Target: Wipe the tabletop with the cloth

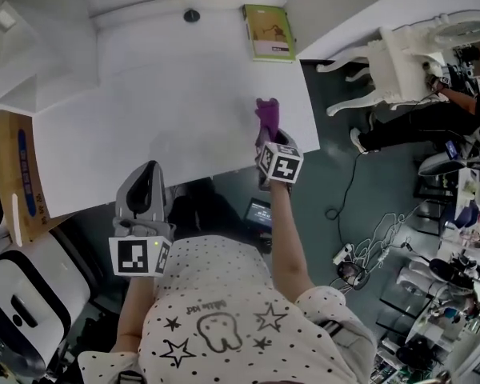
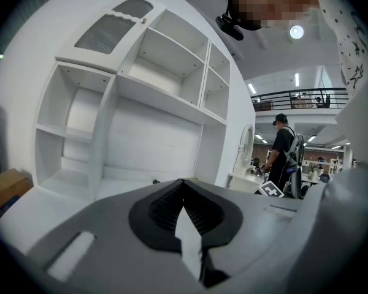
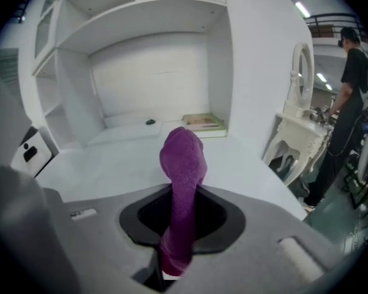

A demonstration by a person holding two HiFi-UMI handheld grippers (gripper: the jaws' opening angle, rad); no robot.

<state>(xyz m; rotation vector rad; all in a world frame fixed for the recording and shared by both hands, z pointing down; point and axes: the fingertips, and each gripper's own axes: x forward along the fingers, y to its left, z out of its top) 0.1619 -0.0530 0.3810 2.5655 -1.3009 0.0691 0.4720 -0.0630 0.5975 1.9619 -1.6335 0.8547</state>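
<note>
A purple cloth stands bunched over the right part of the white tabletop, near its front edge. My right gripper is shut on its lower end; in the right gripper view the cloth rises upright out of the jaws of the right gripper and hides the fingertips. My left gripper hovers at the table's front edge, left of the cloth, fingers together with nothing between them. In the left gripper view the left gripper points at white shelves, pads meeting at the tip.
A green-edged book lies at the table's far right corner, with a small dark knob by the back wall. A cardboard box sits left. White shelving rises behind. A white vanity and a person are at the right.
</note>
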